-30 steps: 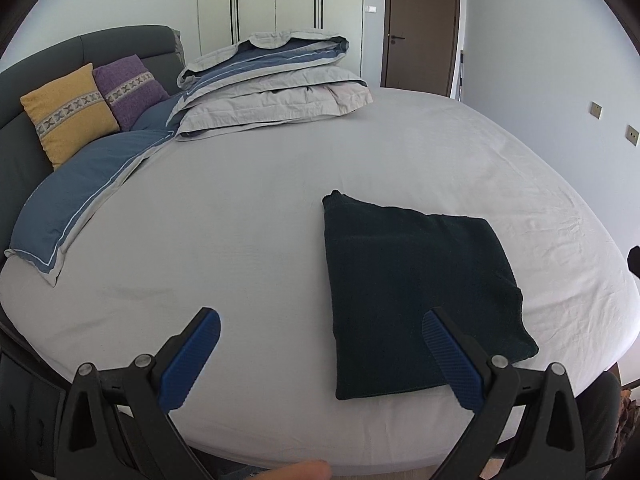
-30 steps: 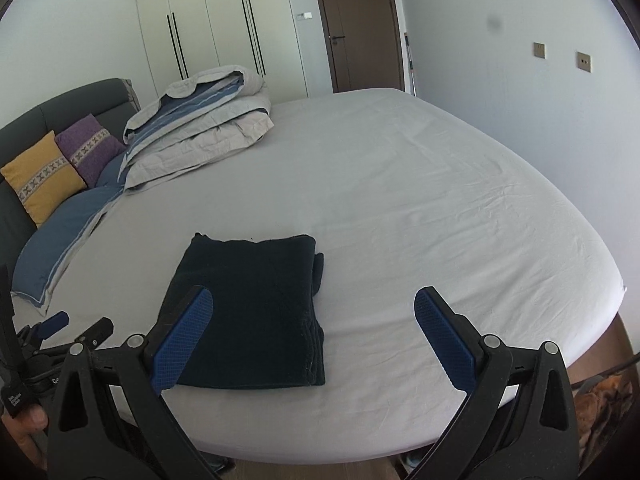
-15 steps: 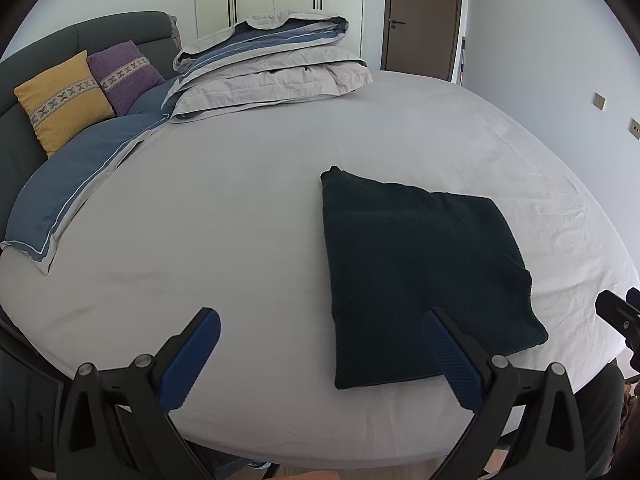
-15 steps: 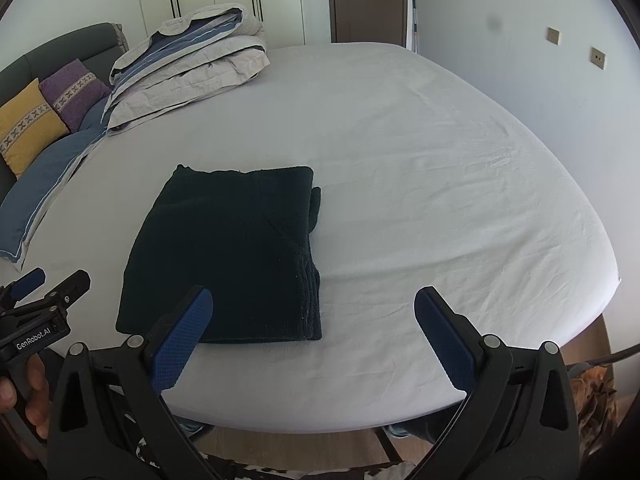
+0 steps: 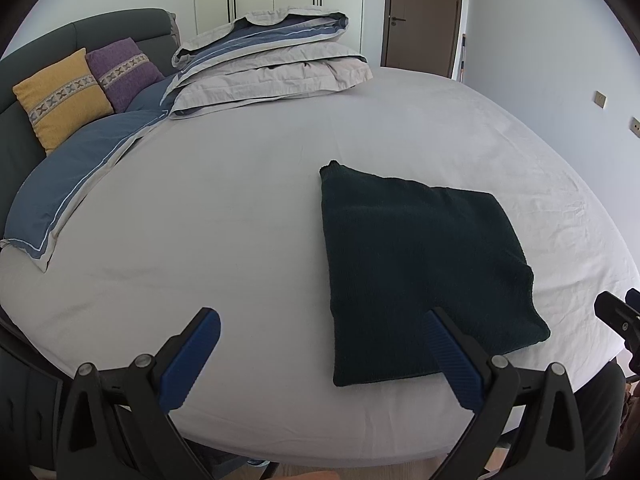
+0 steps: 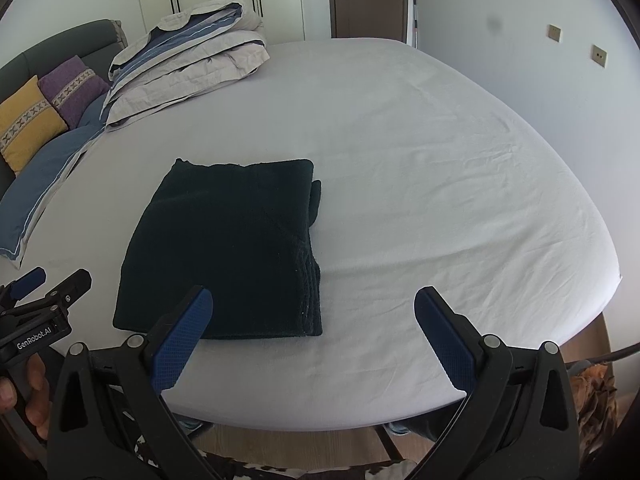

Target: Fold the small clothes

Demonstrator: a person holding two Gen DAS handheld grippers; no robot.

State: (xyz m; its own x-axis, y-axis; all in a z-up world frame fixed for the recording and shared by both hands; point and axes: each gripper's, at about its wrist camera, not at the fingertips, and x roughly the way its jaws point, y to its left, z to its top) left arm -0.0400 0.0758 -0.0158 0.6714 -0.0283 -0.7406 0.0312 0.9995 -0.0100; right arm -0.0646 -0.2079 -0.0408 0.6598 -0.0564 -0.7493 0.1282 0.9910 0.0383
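Bedsheet (image 5: 240, 208) spans the mattress; folded duvet (image 5: 272, 64) at eleven o'clock, cushions (image 5: 64, 96) at ten. Folded dark sweater (image 5: 420, 272) lies flat, unobstructed, near the front edge. Left gripper (image 5: 320, 356) and right gripper (image 6: 312, 332) both gape, holding nothing.

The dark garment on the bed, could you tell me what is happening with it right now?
A person holds a gripper in each hand at the near edge of the bed. The dark garment lies folded into a neat rectangle on the sheet. The left gripper and right gripper are both open and hold nothing; neither touches the garment.
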